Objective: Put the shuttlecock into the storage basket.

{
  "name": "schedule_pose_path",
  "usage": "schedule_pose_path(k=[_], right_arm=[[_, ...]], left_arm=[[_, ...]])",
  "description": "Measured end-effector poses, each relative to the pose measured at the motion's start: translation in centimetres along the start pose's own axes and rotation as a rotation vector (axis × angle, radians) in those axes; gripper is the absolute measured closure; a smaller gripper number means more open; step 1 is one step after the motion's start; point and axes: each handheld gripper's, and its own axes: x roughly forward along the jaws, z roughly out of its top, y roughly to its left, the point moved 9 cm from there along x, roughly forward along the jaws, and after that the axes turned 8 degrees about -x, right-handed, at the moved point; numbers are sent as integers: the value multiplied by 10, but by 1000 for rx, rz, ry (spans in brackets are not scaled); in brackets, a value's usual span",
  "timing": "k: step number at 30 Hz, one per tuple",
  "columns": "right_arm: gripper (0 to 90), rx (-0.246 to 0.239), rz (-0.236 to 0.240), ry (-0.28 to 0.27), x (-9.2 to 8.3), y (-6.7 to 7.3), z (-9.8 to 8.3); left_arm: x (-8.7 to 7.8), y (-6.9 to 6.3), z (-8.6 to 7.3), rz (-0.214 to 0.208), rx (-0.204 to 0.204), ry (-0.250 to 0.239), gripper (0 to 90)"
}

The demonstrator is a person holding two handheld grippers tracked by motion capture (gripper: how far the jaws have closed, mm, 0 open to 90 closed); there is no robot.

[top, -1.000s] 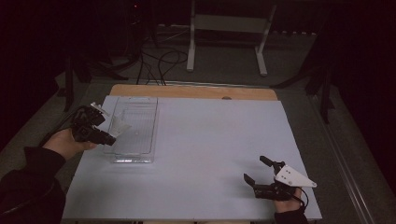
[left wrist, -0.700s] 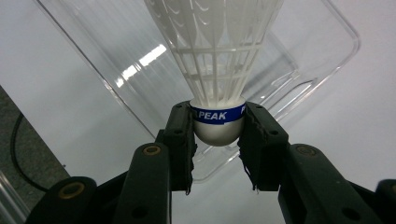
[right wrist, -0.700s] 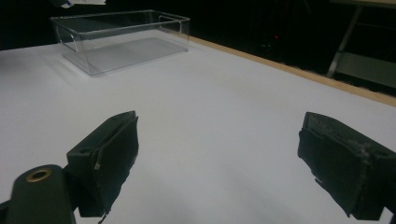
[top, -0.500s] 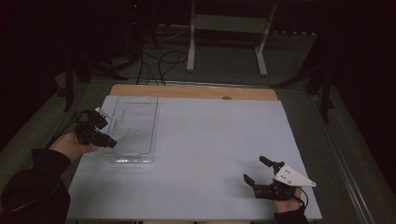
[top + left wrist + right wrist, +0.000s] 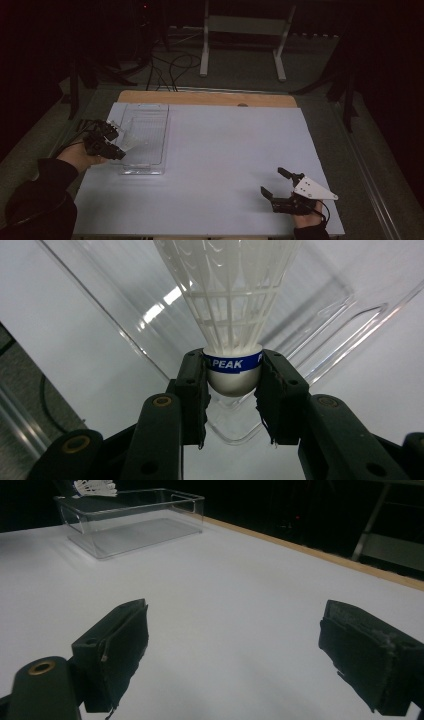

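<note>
Carefully, the left gripper (image 5: 232,390) gripped the shuttlecock (image 5: 231,315) by its cork above the left-side bin (image 5: 145,140), needing a low, gentle release inside, while the right gripper (image 5: 281,186) rested agape, near right.

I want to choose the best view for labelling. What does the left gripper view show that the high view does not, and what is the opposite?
Left gripper view: the shuttlecock close up, its rounded cork base clamped between the two black jaws, with a blue band reading PEAK.

High view: the whole white table, the right gripper open and apart from anything near the table's front right, and the person's left hand.

Both: the left gripper holding the shuttlecock over the clear plastic box, which has nothing lying in it.
</note>
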Motion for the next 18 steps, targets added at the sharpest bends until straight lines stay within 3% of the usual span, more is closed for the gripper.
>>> schedule_pose_path(k=[11,14,18], right_arm=[[122,4,-1,1,0,0,0],[122,2,-2,3,0,0,0],[122,0,-13,1,-1,-1,0]], left_arm=[[4,-2,-1,4,11,44,650],[2,-1,-1,11,-9,51,642],[0,-1,1,40,-27,51,503]])
